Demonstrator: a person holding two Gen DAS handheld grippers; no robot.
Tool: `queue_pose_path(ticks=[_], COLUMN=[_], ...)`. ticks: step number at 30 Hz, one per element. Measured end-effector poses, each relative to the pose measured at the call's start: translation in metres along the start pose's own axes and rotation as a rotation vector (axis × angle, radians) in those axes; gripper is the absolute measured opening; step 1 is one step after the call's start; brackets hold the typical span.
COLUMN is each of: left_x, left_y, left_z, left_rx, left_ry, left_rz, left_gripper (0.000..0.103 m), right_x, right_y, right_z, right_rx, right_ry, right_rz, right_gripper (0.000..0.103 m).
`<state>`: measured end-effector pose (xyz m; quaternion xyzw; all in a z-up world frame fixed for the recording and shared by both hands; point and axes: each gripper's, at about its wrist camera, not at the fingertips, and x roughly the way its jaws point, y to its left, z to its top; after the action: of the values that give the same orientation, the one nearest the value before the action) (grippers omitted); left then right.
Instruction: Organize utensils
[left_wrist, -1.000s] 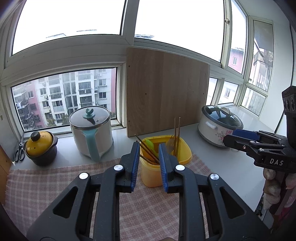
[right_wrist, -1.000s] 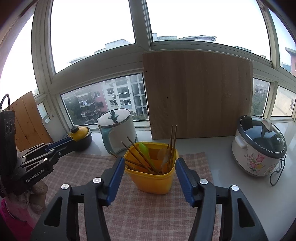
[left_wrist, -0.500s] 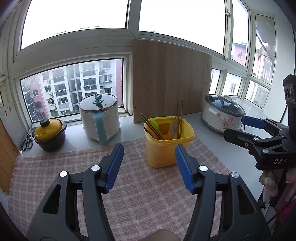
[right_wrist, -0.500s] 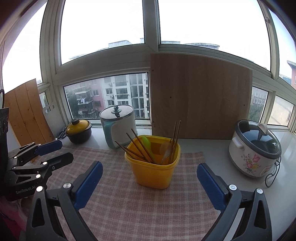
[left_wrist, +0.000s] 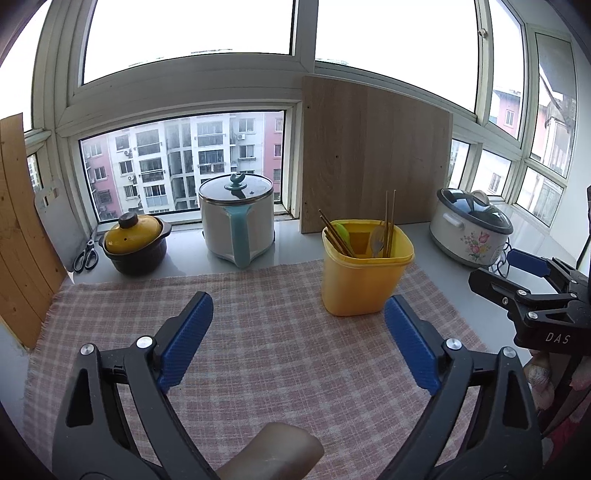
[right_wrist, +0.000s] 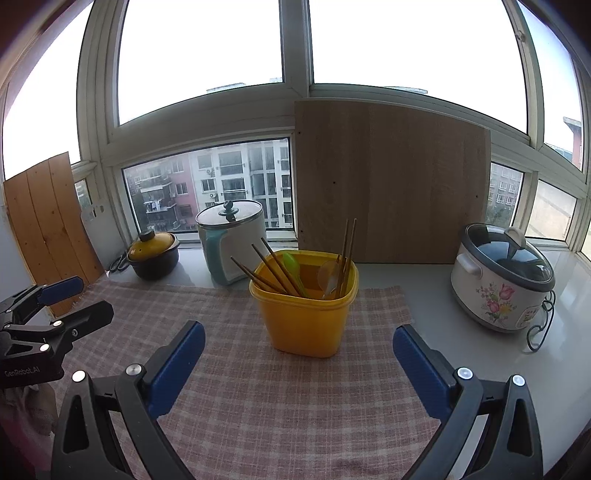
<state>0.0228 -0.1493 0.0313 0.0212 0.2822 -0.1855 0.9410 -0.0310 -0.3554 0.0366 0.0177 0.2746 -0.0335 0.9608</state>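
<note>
Both tongs hang released over the checked cloth (right_wrist: 280, 402), holding nothing: the left gripper (left_wrist: 295, 345) has its 2 blue pads spread wide, and the right gripper (right_wrist: 297, 365) is spread just as wide. Ahead of the right one, and ahead and slightly right of the left one, stands the yellow holder (right_wrist: 308, 308), a squarish plastic tub with rounded corners sitting upright on the far part of the cloth, apart from both tongs. Inside it, several brown chopsticks (right_wrist: 275, 271) lean to the left, 2 more stand nearly upright at the right side, a green spoon (right_wrist: 293, 266) leans among the left bunch, and a pale, see-through spoon (right_wrist: 328, 277) rests beside the upright pair. The tub's wall hides the lower ends of all of them, and how the tub is divided inside is hard to make out. Each gripper's body is cut off by the bottom edge of its own view.
</note>
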Motion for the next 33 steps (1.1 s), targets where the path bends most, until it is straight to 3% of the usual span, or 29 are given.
queue_pose_path(ticks=[11, 33], left_x=[0.007, 0.007], left_y=[-0.002, -0.007], left_z=[-0.013, -0.014], left_rx=[0.001, 0.008], left_ry=[0.049, 0.064], left_rz=[0.018, 0.025], left_gripper=[0.102, 0.102], right_x=[0.005, 0.013], right_y=[-0.005, -0.004], right_z=[-0.016, -0.020], right_rx=[0.032, 0.054], right_ry=[0.005, 0.042], right_rz=[-0.068, -0.059], right_gripper=[0.103, 0.103])
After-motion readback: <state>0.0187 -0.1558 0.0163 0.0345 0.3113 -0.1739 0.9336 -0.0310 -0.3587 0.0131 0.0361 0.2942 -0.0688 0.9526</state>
